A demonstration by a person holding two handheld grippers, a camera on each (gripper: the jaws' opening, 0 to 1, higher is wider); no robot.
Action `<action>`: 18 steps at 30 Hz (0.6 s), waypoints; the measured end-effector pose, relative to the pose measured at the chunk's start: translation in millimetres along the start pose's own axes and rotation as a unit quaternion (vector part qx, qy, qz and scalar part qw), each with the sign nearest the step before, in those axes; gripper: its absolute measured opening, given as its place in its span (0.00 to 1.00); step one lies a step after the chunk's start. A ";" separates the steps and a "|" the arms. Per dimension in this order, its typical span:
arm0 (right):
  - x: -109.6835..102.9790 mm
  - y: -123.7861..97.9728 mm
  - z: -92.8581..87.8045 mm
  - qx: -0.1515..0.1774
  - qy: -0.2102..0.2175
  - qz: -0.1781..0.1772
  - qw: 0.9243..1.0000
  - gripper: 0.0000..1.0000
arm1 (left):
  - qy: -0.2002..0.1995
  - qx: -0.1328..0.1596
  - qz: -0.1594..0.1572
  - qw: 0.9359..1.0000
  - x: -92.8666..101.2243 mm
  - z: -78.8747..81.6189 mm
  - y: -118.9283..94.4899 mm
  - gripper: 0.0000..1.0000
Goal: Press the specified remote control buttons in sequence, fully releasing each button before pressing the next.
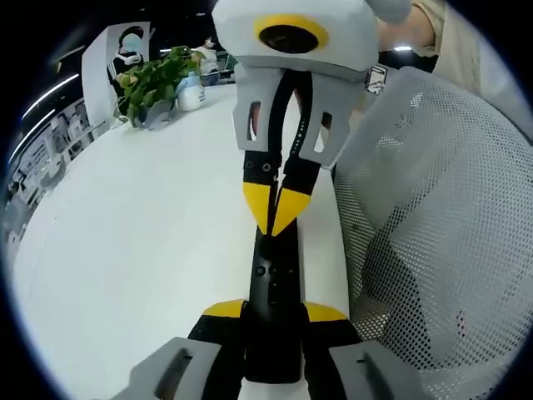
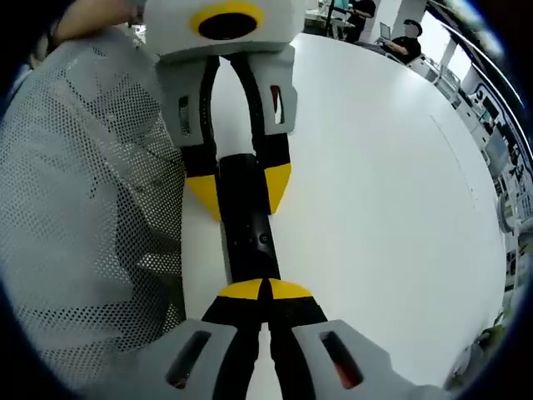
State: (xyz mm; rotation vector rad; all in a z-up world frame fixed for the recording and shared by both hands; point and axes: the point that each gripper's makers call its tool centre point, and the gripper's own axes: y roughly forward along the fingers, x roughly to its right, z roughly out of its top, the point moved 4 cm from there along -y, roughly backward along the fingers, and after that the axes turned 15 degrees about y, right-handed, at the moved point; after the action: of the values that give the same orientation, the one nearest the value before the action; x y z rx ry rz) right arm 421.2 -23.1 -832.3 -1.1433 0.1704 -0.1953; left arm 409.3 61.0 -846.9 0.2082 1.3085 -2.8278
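Holding the remote [image 1: 273,292] steady is the job of the left gripper [image 1: 273,312]: its yellow-tipped jaws stand on both sides of the black body, clamped on its near end, so the long slim remote sticks out forward over the white table [image 1: 141,250]. In the right gripper view the same grip shows from the other side, the left gripper [image 2: 239,190] coming from the top w/ jaws on each side of the remote [image 2: 248,233].

The right gripper [image 1: 276,208] comes from the opposite end w/ both tips brought together into one narrow point. In its own view the right gripper [image 2: 265,289] has the tips touching each other, nothing between them, and resting at or just above the button face. I think this closed shape is on purpose: two tips as one make a small firm poker for a single button. Which button is under the point I cannot tell, the tips cover it, and whether it is pressed down or only touched is not clear.

The remote is near the table edge, beside a mesh chair [image 1: 433,217]. A plant [image 1: 154,83] stands far at the back, well apart.
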 end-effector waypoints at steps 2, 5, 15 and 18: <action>-1.2 0.3 -0.8 0.007 -0.012 -0.008 1.000 0.00 | 0.003 0.004 -0.001 1.000 -0.1 -0.9 -0.1 0.25; -1.8 0.7 0.2 0.008 -0.023 -0.014 1.000 0.00 | 0.001 0.012 -0.001 1.000 -0.4 -2.0 -0.3 0.25; 0.8 -1.9 -4.6 0.067 0.077 -0.049 0.994 0.00 | 0.000 0.025 0.001 1.000 -0.5 -2.4 -0.2 0.25; -1.8 -2.8 -7.7 0.094 0.089 -0.070 0.989 0.00 | 0.000 0.025 0.002 1.000 -0.5 -1.9 0.0 0.25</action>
State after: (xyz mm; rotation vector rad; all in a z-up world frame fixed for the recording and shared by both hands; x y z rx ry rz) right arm 417.4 -30.6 -832.8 -0.9506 0.2247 -0.4300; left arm 409.9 62.5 -848.1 0.2106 1.2358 -2.8606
